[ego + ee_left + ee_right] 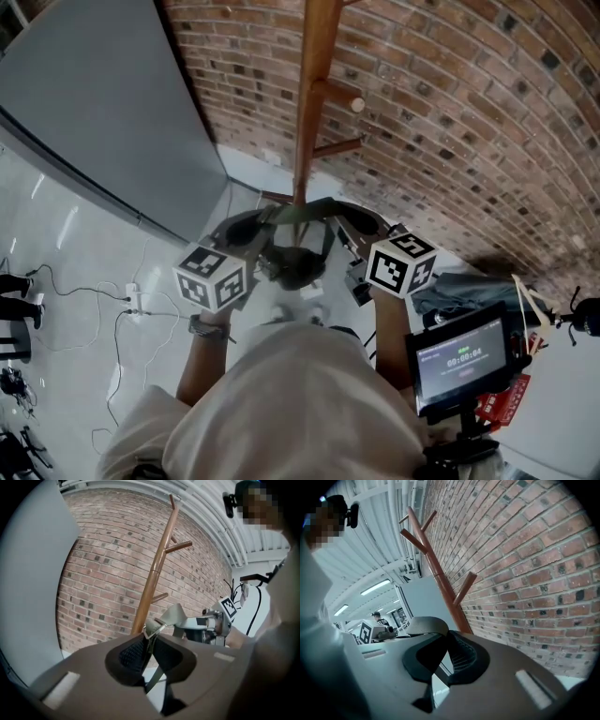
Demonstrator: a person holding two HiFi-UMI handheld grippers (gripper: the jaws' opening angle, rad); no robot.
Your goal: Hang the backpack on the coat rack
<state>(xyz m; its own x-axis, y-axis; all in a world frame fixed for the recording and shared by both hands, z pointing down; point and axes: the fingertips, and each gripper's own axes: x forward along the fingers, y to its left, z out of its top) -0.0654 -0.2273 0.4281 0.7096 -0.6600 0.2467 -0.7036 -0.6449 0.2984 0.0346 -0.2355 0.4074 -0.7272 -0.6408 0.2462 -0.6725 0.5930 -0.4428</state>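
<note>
Left gripper (149, 640) was clamped shut on a thin webbing strap (156, 625), whose loose tail hung below the jaws. Right gripper (447, 649) was clamped shut on a grey padded strap (425, 624) that arched over its jaw tips. In the head view the two grippers sat side by side, marker cubes up. The backpack (296, 265) was slung between them by those straps: dark body low, straps spread left and right.

The backpack was on the near side of the coat rack (310, 103), in front of the lower part of its wooden pole. It was not on any peg. The pegs (339, 97) stuck out to the right higher up the pole, and both were bare.

Brick wall (450, 112) stood just behind the rack, with a grey panel (103, 103) to the far left. Near left, a white power strip (134, 300) with cables lay on the floor (66, 234). Near right was a small lit screen (459, 361) on a stand.
</note>
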